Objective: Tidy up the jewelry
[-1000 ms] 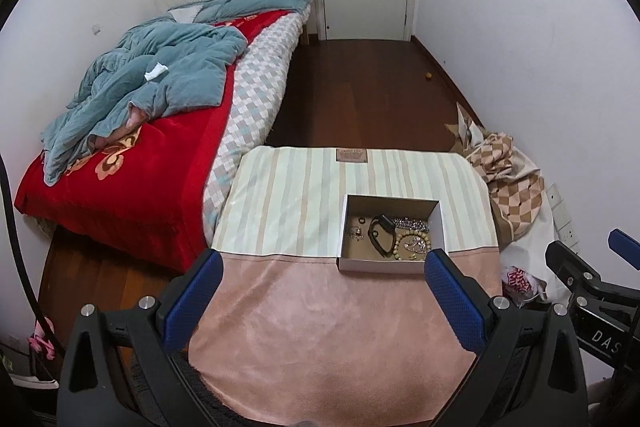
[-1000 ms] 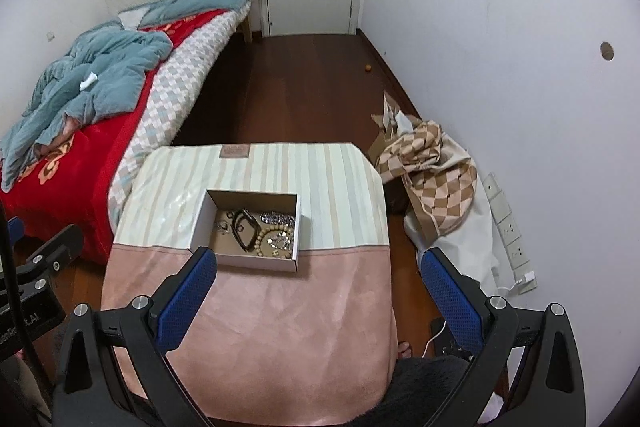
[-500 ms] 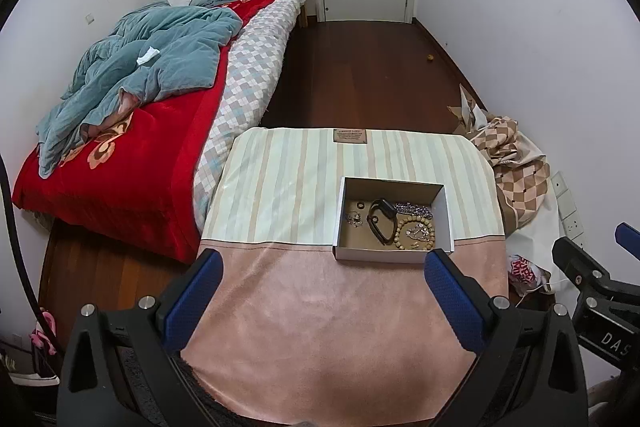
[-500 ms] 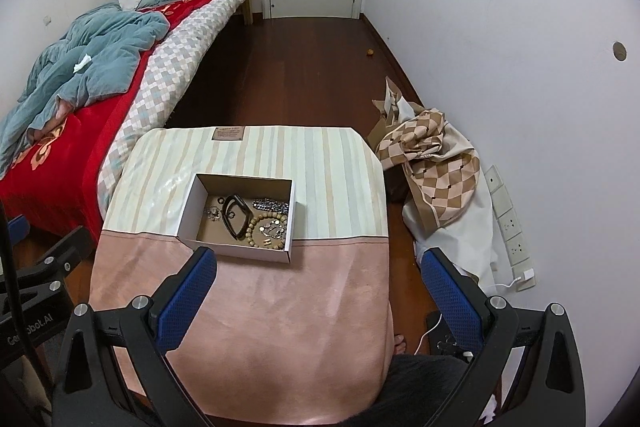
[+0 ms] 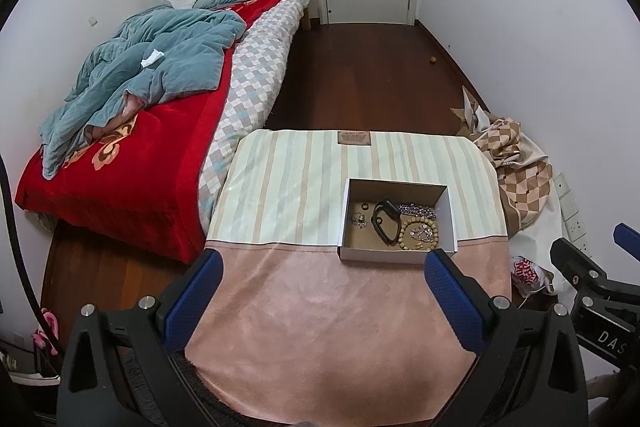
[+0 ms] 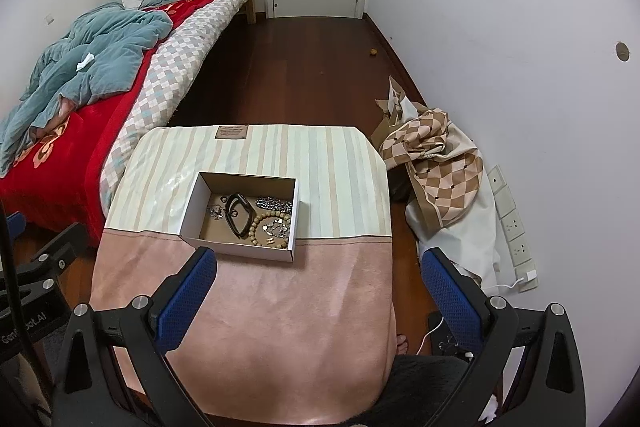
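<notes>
An open white cardboard box (image 5: 396, 254) (image 6: 236, 249) sits on the cloth-covered table (image 5: 304, 307) (image 6: 280, 307). Inside lie a black band (image 5: 385, 217) (image 6: 237, 213), a beige bead bracelet (image 5: 405, 231) (image 6: 256, 225), a silver chain (image 5: 418, 209) (image 6: 274, 203) and small silver pieces (image 5: 358, 219) (image 6: 216, 211). My left gripper (image 5: 320, 269) is open and empty, high above the table's near half. My right gripper (image 6: 318, 265) is open and empty, also well above the table, near the box's front right.
A bed with a red blanket and blue quilt (image 5: 132, 99) (image 6: 80, 75) stands left of the table. A checkered cloth pile (image 5: 516, 163) (image 6: 440, 167) lies by the right wall. Wall sockets (image 6: 512, 223) sit low on the right. Dark wood floor (image 5: 368, 79) leads to a door.
Both grippers have tilted downward and risen a little; the table and box sit lower and nearer in both views. The jaws stayed open. The box has not moved.
</notes>
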The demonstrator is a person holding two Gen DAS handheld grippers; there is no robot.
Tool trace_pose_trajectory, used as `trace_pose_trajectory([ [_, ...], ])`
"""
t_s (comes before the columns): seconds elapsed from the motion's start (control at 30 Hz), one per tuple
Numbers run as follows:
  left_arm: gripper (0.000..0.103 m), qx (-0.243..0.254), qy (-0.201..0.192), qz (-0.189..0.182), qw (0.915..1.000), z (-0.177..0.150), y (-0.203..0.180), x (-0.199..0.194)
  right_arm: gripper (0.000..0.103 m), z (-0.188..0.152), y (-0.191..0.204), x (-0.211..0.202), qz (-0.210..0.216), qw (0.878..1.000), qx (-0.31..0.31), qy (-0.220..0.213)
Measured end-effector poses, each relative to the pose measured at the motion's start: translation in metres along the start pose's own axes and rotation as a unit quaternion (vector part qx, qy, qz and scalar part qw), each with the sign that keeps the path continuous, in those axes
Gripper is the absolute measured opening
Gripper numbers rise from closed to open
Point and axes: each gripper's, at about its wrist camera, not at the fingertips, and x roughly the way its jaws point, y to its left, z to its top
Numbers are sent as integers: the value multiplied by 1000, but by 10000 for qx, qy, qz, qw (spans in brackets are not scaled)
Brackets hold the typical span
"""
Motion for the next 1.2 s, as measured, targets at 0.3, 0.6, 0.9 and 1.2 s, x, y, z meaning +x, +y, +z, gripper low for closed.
trace_pose_trajectory([
  [0.3,103,20,-18,28,10000,-2,0,-2,103,-2,-1,-2,28,10000,-12,-26],
  [0.6,103,30,-50,19,10000,-2,-2,-7,103,0,-4,-5,55,10000,-17,-53],
  [0.9,103,28,-87,25,10000,-1,-6,-11,103,0,-7,-10,68,9999,6,-106],
  [1.2,103,30,-83,6,10000,-1,-7,-12,103,-1,-7,-12,72,9999,-17,-132],
])
